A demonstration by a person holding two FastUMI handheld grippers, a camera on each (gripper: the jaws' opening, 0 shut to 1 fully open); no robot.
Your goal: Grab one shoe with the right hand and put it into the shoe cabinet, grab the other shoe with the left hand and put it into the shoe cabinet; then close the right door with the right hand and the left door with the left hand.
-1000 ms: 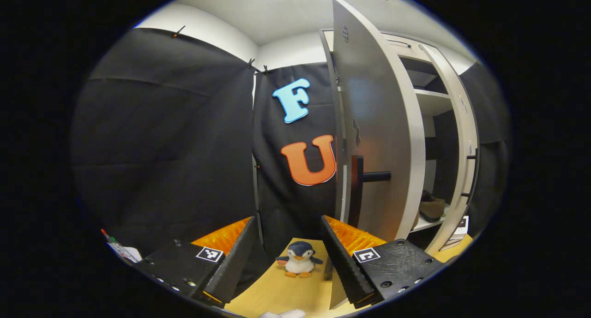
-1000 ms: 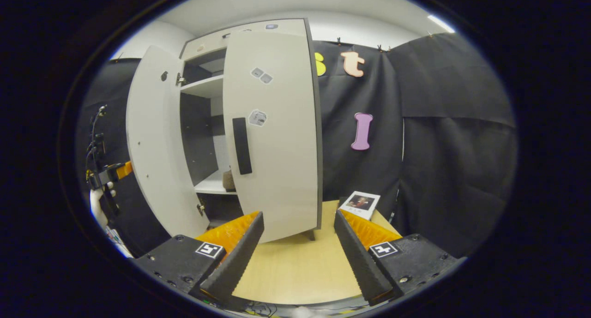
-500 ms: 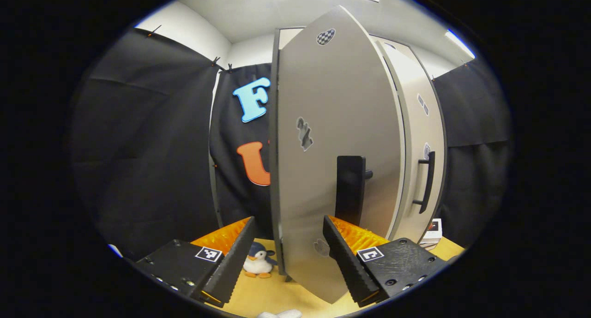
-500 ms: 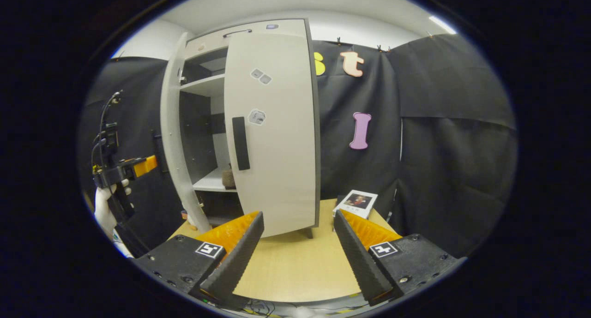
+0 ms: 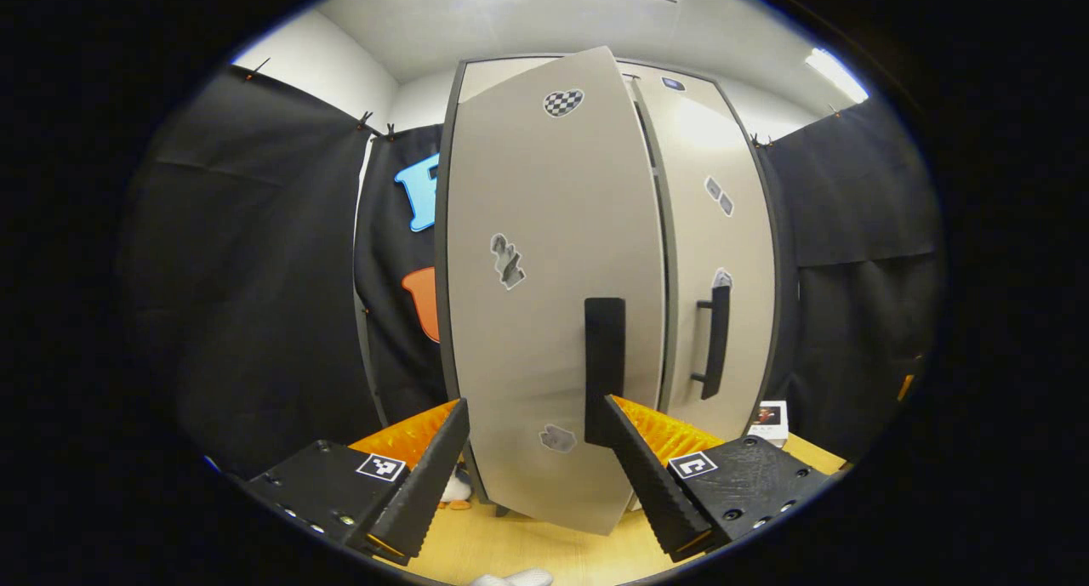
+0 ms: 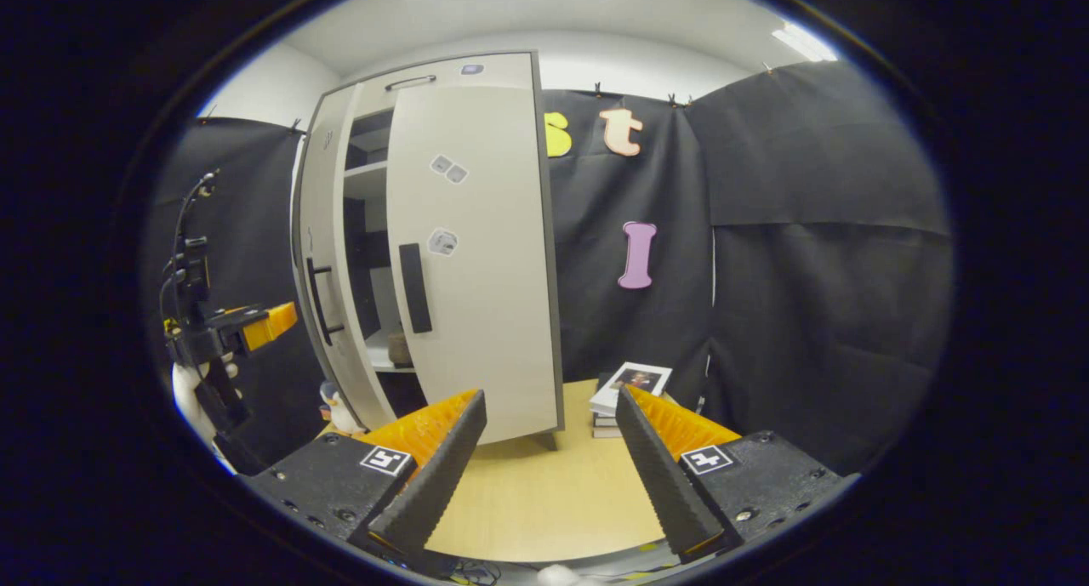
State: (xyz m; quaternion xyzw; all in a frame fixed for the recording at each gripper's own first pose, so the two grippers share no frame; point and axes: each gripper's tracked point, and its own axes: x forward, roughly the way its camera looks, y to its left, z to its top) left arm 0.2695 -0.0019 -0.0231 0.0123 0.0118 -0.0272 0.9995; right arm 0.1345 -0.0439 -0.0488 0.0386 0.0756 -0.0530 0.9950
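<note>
Seeing a brown shoe [image 6: 398, 348] lying on a low shelf [image 6: 384, 366] inside the shoe cabinet [image 6: 425, 71], visible through the narrow gap between the two doors in the right gripper view. Not making out a second shoe there, the gap being too dark and narrow.

Finding the left door [image 5: 544, 297] ajar, swung nearly shut, its free edge standing a little out from the cabinet front. Finding the right door [image 5: 723, 229] lying flat against the front, looking closed. Noting a dark handle [image 5: 604, 356] on the left door and a dark bar handle [image 5: 713, 339] on the right door, and small stickers [image 5: 508, 261] on both doors.

Holding the left gripper [image 5: 536, 475] wide open and gripping nothing, the lower part of the left door showing between its fingers. Seeing the same gripper in the right gripper view, carried by a gloved hand [image 6: 191, 390] near the left door's outer face; not being able to tell whether it is touching the door.

Keeping the right gripper [image 6: 549, 475] wide open too, holding nothing, well apart from the cabinet and pointing toward the right door's lower corner.

Seeing the cabinet standing on a light wooden table [image 6: 544, 492], a penguin toy [image 6: 336, 407] beside its left side, and a small stack of books [image 6: 630, 386] beside its right side.
</note>
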